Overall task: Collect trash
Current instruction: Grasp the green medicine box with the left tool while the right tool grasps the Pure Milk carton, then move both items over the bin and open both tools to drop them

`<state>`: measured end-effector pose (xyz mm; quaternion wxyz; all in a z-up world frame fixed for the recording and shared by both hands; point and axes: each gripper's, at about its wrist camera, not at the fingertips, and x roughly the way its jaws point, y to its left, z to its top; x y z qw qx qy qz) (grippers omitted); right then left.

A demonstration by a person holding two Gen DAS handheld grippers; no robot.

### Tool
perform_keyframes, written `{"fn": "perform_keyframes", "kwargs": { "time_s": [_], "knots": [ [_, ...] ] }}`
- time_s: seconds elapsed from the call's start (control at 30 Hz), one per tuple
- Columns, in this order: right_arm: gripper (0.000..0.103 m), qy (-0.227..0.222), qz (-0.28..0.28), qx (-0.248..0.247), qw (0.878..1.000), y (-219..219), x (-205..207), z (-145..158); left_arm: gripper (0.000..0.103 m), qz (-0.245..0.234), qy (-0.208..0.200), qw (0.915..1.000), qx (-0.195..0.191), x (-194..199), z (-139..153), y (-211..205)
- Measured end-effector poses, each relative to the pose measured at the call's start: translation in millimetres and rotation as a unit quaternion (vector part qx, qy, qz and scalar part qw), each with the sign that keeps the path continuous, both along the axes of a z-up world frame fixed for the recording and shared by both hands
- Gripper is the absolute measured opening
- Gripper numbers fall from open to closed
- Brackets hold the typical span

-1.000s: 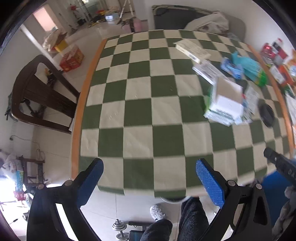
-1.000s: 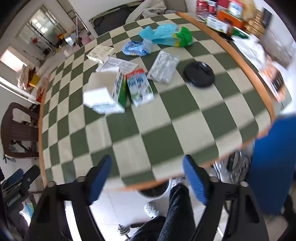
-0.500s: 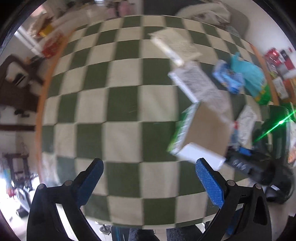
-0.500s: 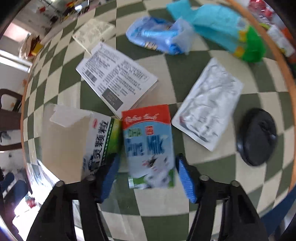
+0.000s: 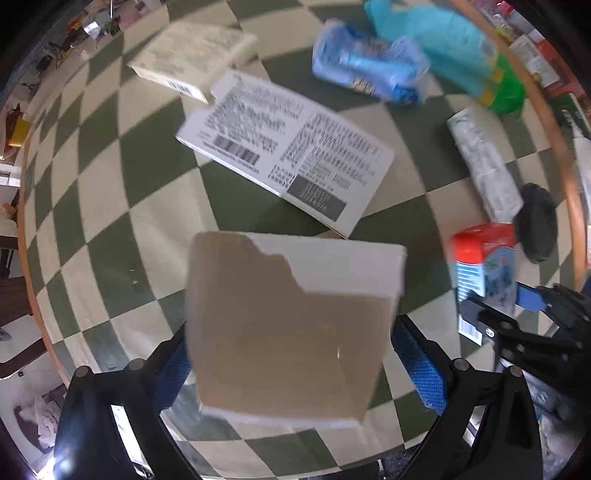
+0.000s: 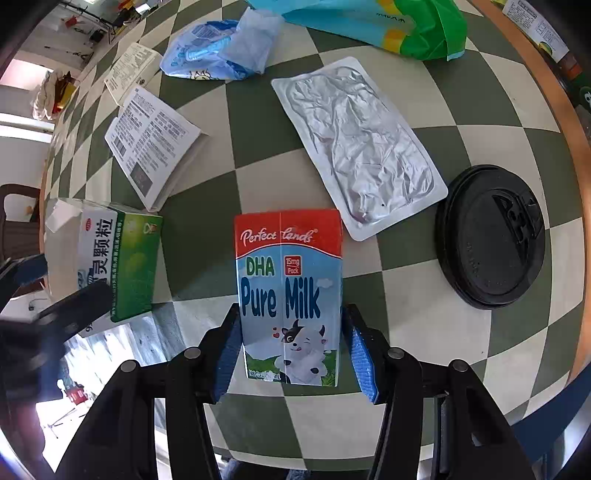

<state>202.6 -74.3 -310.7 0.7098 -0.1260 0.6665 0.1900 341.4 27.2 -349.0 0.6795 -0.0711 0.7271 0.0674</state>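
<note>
Nothing appears collected yet; all the trash lies on the checkered bench (image 6: 207, 236). The right claw (image 6: 291, 350) is narrowed around the milk carton (image 6: 288, 295), pads at its sides, apparently gripping. Just left of the carton, the left claw (image 5: 291, 354) stands wide astride the torn medicine box (image 5: 288, 325), not yet pinching. Beyond the carton wait the foil pouch (image 6: 358, 147), black lid (image 6: 491, 236), leaflet (image 6: 151, 140) and bags.

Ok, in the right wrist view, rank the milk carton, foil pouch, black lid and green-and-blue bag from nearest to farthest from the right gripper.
1. Milk carton: between the fingers of the right gripper.
2. Foil pouch: just beyond the carton, to the right.
3. Black lid: far right; too close to call against the pouch.
4. Green-and-blue bag: top edge, clearly farthest.
</note>
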Motion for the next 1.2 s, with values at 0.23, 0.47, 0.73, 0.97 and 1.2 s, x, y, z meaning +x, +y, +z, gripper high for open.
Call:
{"fn": "perform_keyframes", "kwargs": {
  "time_s": [0.23,0.47,0.73,0.97,1.2],
  "knots": [
    [0.055,-0.012,0.012,-0.021,1.0,9,-4,-4,0.073,0.038,-0.033,0.9987,-0.009,-7,7,7],
    [0.055,-0.037,0.005,-0.008,0.999,14,-37,-4,0.072,0.066,-0.074,0.995,0.009,-50,29,11],
    [0.054,-0.077,-0.012,0.024,0.997,8,-101,22,0.072,0.079,-0.134,0.9875,0.025,-137,51,13],
    [0.054,-0.1,-0.031,0.056,0.993,-11,-193,43,0.072,0.097,-0.162,0.982,-0.009,-248,59,11],
    [0.054,-0.061,-0.062,0.083,0.993,-66,-311,13,0.072,0.13,-0.136,0.9776,-0.093,-357,33,-9]
  ]
}}
